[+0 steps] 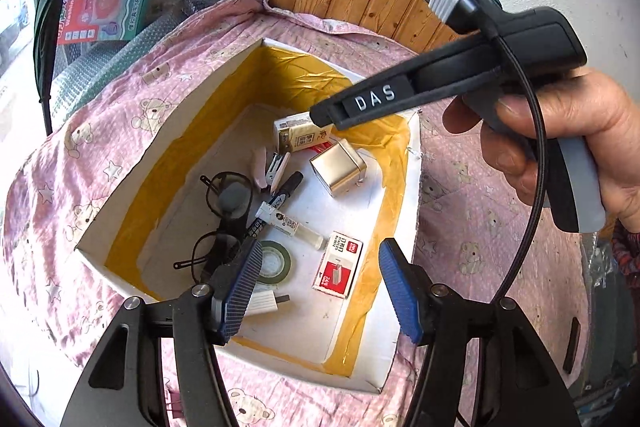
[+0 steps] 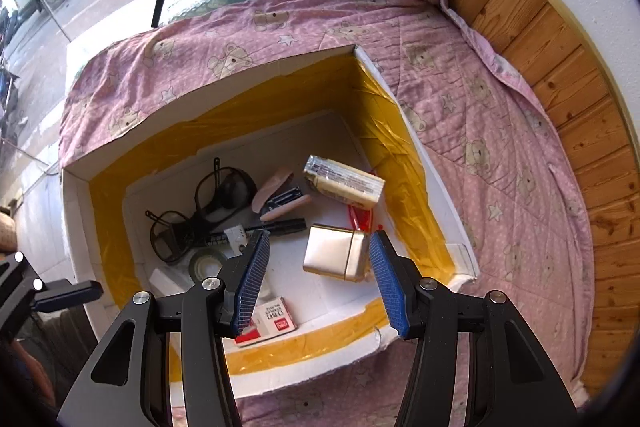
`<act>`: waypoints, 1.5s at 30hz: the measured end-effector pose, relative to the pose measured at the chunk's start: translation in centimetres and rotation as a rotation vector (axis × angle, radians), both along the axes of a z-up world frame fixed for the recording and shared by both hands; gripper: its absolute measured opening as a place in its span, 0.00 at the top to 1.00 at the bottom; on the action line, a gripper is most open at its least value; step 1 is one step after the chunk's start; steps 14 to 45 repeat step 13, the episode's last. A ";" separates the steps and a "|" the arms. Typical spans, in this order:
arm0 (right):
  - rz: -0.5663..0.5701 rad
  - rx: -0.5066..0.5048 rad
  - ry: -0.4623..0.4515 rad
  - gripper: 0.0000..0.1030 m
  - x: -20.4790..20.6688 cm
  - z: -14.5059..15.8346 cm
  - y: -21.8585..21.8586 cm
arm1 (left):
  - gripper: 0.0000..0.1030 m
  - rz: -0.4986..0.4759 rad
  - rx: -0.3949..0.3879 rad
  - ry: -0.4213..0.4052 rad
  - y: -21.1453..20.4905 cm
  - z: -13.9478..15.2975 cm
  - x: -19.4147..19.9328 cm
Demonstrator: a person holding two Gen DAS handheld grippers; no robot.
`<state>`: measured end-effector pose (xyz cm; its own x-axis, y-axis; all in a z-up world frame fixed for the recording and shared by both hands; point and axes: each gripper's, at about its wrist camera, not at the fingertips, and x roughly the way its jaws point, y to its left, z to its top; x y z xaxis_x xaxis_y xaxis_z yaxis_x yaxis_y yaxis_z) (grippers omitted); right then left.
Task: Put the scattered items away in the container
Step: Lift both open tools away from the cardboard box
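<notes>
Both the left gripper (image 1: 320,285) and right gripper (image 2: 316,281) hover with fingers spread wide and empty over the foam box (image 1: 120,199), gold tin (image 2: 334,257) at its 3 o'clock.

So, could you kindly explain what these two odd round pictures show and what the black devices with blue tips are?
There is no robot here: a person holds a hand-squeezed, two-finger tool in each hand, and each tool carries a wide-angle camera looking along its fingers. The left picture comes from the left gripper, the right picture from the right gripper. In the left view you also see the person's right hand holding the other tool.

Both hover, fingers apart and holding nothing, above a white foam box lined with yellow tape, standing on a pink bear-print quilt. Inside lie eyeglasses, a pink stapler, a marker, a tape roll, a staples box, a shiny metal tin and a tissue pack.
</notes>
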<state>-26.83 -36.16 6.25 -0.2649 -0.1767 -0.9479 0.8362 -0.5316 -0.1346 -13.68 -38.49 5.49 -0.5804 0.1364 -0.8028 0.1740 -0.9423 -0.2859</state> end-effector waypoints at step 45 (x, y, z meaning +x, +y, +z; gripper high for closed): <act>0.142 0.026 0.034 0.46 8.9 2.1 4.6 | 0.38 -0.017 -0.117 0.078 2.7 4.2 6.5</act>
